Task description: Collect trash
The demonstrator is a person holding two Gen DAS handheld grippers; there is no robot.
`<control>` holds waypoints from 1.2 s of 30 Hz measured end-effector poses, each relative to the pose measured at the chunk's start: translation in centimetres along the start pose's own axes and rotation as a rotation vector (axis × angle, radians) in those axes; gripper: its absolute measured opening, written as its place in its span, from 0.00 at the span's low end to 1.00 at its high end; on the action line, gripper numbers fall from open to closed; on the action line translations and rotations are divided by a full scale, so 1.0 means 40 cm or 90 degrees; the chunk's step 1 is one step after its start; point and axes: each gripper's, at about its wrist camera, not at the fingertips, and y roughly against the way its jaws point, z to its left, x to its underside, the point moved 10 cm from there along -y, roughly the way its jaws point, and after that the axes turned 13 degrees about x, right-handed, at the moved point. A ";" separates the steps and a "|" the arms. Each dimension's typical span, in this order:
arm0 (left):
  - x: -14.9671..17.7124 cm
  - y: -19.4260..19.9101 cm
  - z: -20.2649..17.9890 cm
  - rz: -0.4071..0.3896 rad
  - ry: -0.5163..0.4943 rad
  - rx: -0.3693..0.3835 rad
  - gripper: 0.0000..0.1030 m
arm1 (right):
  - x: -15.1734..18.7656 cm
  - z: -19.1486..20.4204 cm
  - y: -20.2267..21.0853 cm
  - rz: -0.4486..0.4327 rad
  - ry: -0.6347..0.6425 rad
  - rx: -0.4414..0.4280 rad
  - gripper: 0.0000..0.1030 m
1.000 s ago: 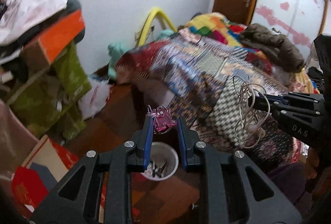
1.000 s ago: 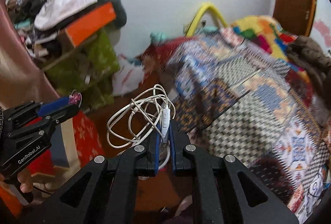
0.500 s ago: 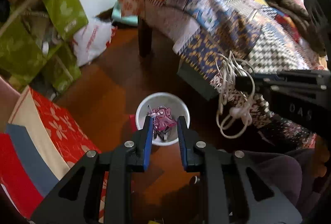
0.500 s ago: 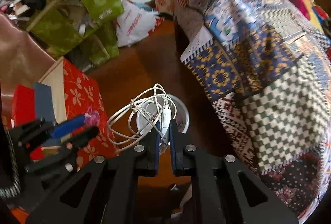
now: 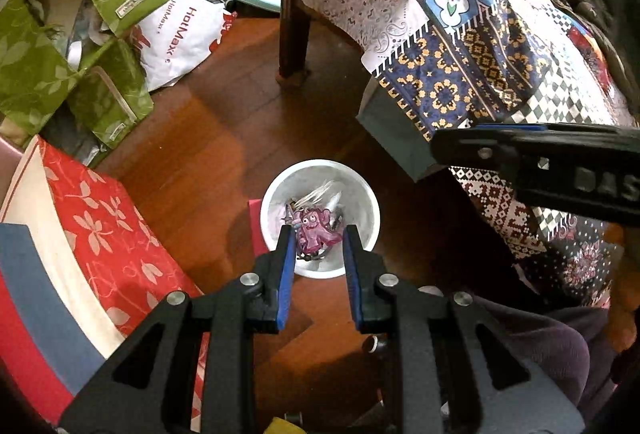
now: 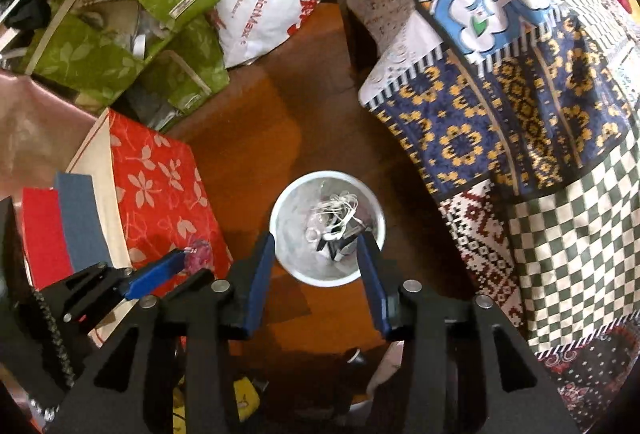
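A white round bin (image 5: 362,193) (image 6: 288,205) stands on the wooden floor below both grippers. My left gripper (image 5: 318,240) is shut on a pink cartoon charm (image 5: 314,230) and holds it right above the bin's mouth. My right gripper (image 6: 322,246) is open and empty above the bin. The tangled white earphone cable (image 6: 336,211) lies inside the bin on other small dark bits. In the right wrist view the left gripper (image 6: 192,260) shows at lower left with the pink charm (image 6: 199,252) between its fingertips.
A bed with a patchwork quilt (image 5: 460,33) (image 6: 520,73) overhangs on the right, its wooden leg (image 5: 294,33) behind the bin. A red floral box (image 5: 104,234) (image 6: 156,189) stands left. Green bags (image 5: 80,33) and a white plastic bag (image 5: 180,37) crowd the far left.
Both grippers tilted down over the bin. My right gripper opened and the earphone cable dropped into the bin. My left gripper still holds the charm.
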 end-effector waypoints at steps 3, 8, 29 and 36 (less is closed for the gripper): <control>-0.020 -0.022 -0.004 0.007 0.005 -0.002 0.22 | 0.000 -0.026 0.023 -0.015 -0.006 0.004 0.38; -0.023 -0.044 -0.010 0.031 0.005 -0.013 0.30 | 0.017 -0.057 0.072 -0.040 -0.010 0.011 0.38; 0.004 0.513 -0.283 -0.237 -0.141 -0.004 0.31 | 0.207 -0.080 0.565 -0.321 -0.008 0.076 0.38; 0.062 0.739 -0.447 -0.359 -0.210 0.054 0.31 | 0.326 -0.131 0.843 -0.498 -0.081 0.115 0.38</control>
